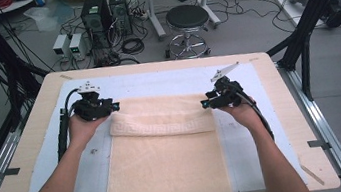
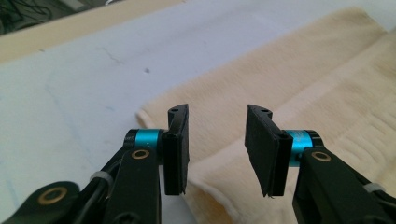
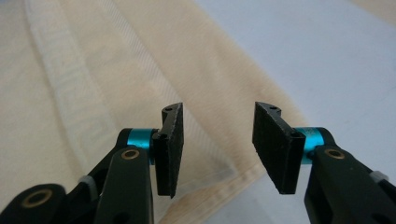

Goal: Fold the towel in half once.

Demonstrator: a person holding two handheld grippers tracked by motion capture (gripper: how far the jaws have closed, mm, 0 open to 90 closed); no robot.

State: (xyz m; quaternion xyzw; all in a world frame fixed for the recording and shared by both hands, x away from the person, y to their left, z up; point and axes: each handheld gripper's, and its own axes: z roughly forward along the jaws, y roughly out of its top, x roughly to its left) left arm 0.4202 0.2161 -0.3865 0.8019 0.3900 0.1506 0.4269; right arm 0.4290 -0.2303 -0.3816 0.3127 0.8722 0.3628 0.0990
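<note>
Both sets of jaws stand apart with nothing between them: left gripper (image 1: 115,105) and right gripper (image 1: 203,104) flank the folded top edge of the cream towel (image 1: 167,162) on the surface (image 1: 29,146). Risk: that loose fold could slip back or skew if snagged. No readable writing.

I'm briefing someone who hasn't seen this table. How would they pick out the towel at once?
Find the wooden table with its pale blue mat. Down the mat's middle lies the cream towel, its far end folded back into a band between the two grippers. It alone is fluffy cloth, with a woven key-pattern stripe.
</note>
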